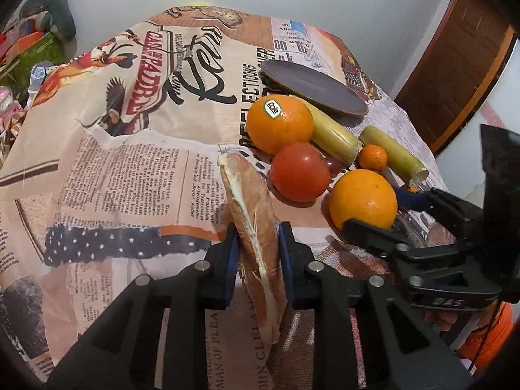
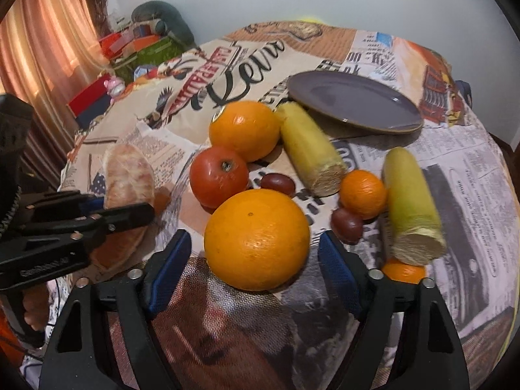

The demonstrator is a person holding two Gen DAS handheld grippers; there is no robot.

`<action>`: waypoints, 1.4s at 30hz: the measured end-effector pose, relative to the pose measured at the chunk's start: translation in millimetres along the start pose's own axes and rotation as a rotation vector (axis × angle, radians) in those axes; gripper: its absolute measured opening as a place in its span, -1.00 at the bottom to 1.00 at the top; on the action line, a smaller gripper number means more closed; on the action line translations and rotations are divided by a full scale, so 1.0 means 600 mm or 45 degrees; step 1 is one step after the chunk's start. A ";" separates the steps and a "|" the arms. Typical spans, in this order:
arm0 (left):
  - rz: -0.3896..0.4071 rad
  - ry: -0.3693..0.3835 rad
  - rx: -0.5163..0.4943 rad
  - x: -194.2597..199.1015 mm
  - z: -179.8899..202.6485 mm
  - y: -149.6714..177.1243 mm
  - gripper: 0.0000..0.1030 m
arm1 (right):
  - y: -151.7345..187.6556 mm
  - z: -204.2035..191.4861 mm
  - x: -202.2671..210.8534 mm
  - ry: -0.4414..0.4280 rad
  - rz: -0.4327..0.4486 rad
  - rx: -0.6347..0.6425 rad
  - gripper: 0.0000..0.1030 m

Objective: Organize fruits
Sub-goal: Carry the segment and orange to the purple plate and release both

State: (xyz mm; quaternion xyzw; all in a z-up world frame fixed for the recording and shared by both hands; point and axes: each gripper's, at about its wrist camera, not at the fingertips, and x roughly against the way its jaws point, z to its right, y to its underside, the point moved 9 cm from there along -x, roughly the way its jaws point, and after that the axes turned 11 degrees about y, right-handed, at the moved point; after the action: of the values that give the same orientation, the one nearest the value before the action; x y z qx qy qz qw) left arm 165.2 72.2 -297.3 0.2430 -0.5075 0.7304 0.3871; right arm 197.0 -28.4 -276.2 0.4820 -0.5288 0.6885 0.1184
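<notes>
My left tool (image 1: 258,253) is clamped down on a pomelo wedge (image 1: 256,237), blue pads pressed against both flat sides, with the wedge standing on edge and its pale pith rim facing up. From the right wrist camera the wedge (image 2: 128,178) sits off at the left side of the surface, with the left tool (image 2: 97,214) gripping it from the near end.

My right tool (image 2: 253,269) is spread wide around the nearest big orange (image 2: 256,239). The fingers sit on either side of it, and I can't tell for sure whether the pads actually touch the peel. In the left wrist view you can see that same orange (image 1: 364,198) with the right tool (image 1: 383,214) reaching in around it.

The rest of the pile is bunched in the middle of the newspaper-print tablecloth (image 1: 130,162). There's a tomato (image 2: 219,175) just behind the orange, and a second big orange with a sticker (image 1: 279,123) behind that. Two yellow-green cane pieces (image 2: 308,149) lie at an angle, and a small mandarin (image 2: 362,193) is tucked between them. A couple of dark red grapes (image 2: 278,183) sit among the fruit. A purple plate (image 2: 354,100) sits bare at the far side, apart from the fruit.
</notes>
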 end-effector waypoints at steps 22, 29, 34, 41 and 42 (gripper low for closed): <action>0.254 -0.003 -0.135 0.105 0.083 -0.102 -0.56 | -0.060 0.061 0.125 0.109 0.236 -0.102 0.20; 0.341 0.000 -0.188 0.138 0.116 -0.147 -0.56 | -0.106 0.099 0.182 0.189 0.368 -0.130 0.21; 0.406 0.006 -0.216 0.151 0.141 -0.187 -0.56 | -0.136 0.124 0.204 0.244 0.436 -0.126 0.21; 0.443 0.026 -0.220 0.139 0.158 -0.245 -0.56 | -0.172 0.153 0.210 0.297 0.495 -0.127 0.21; 0.441 0.034 -0.221 0.135 0.160 -0.253 -0.56 | -0.179 0.157 0.209 0.303 0.504 -0.126 0.21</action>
State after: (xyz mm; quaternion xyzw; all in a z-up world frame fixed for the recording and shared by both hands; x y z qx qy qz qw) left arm 237.8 37.1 -117.5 0.1080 -0.5977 0.7427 0.2818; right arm 256.3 -106.8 -113.2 0.2780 -0.6283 0.7236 0.0662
